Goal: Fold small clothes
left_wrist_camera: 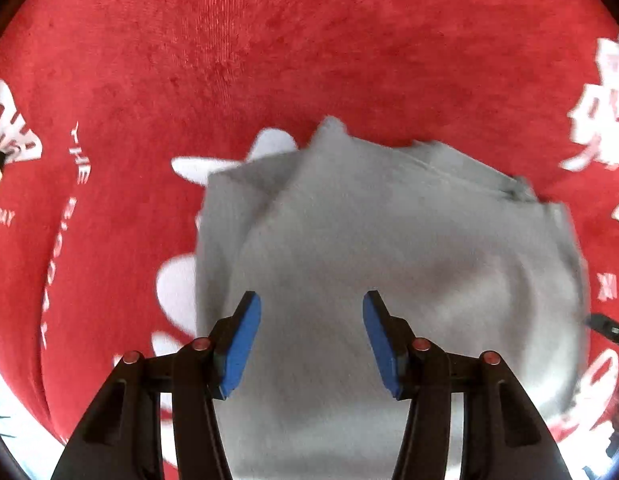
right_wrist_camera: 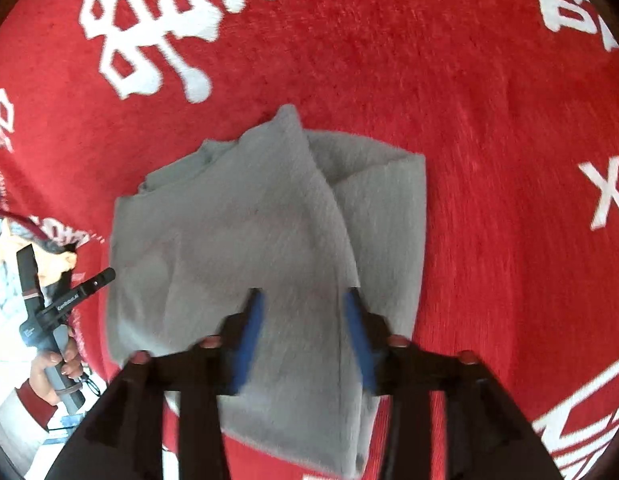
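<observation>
Both the left gripper (left_wrist_camera: pixel 311 300) and right gripper (right_wrist_camera: pixel 303 294) hung wide open, empty, over the folded grey garment (left_wrist_camera: pixel 389 240) on the red cloth (left_wrist_camera: pixel 269 60).

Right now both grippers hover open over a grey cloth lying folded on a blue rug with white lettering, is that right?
Not quite: the rug is red, not blue, as both wrist views show. The rest holds: the left gripper and right gripper are open over the folded grey cloth, and the lettering is white.

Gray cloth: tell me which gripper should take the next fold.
Probably the right gripper: open, low over the gray cloth, straddling its raised diagonal flap. The left gripper, also open, faces flat fabric with no edge between its fingers.
</observation>
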Demonstrator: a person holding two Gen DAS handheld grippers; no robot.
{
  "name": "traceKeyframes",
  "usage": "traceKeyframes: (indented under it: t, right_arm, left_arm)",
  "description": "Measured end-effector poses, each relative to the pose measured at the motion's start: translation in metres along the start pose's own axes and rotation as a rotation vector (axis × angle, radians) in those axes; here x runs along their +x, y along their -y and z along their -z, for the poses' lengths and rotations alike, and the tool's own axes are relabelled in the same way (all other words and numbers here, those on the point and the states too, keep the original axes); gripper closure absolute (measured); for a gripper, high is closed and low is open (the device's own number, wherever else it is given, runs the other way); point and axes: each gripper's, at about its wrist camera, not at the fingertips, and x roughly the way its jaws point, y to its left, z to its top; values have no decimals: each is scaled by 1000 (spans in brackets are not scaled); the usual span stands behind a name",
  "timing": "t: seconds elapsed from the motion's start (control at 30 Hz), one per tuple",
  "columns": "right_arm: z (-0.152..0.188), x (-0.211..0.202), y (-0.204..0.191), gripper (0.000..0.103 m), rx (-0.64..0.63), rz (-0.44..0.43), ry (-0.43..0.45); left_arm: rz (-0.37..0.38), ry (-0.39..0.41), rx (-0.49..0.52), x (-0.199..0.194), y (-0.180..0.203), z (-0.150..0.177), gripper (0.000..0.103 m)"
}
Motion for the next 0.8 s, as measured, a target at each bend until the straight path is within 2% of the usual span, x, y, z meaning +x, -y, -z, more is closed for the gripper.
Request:
traceKeyframes:
  t: [0.07, 0.13, 0.27, 0.4, 0.43, 0.47, 0.5, 0.63, 0.67, 0.7, 0.8]
  right_arm:
    - [12, -10, -5, 50, 9, -6, -11]
    - [23, -17, -11, 46, 25, -16, -13]
    - [48, -39, -34, 36, 59, -35, -8]
    - [67, -59, -56, 29, 80, -19, 15]
    - [72, -65, -63, 29, 87, -14, 25]
    - [77, -71, -69, 28, 95, -7, 35]
    - [83, -79, -74, 23, 107, -4, 46]
    - [103, -101, -98, 21, 139, 5, 100]
    - [108, -105, -106, 20, 143, 18, 116]
    - [114, -112, -112, 16, 149, 32, 133]
    - [128, -126, -131, 16, 153, 80, 161]
  left_arm:
    - [46, 5, 2, -22, 6, 14, 48]
    - [77, 2, 9, -38, 15, 24, 48]
    - [188, -23, 29, -77, 36, 42, 48]
    - [224, -48, 116, -106, 48, 52, 48]
    - [226, -54, 136, -112, 50, 54, 45]
    - [216, -54, 164, -119, 55, 56, 32]
    - [196, -50, 191, -125, 57, 58, 26]
    - [199, -43, 281, -154, 60, 63, 21]
    - [195, -51, 307, -161, 60, 64, 4]
    - [186, -54, 324, -164, 60, 65, 0]
    - [172, -47, 371, -180, 57, 69, 0]
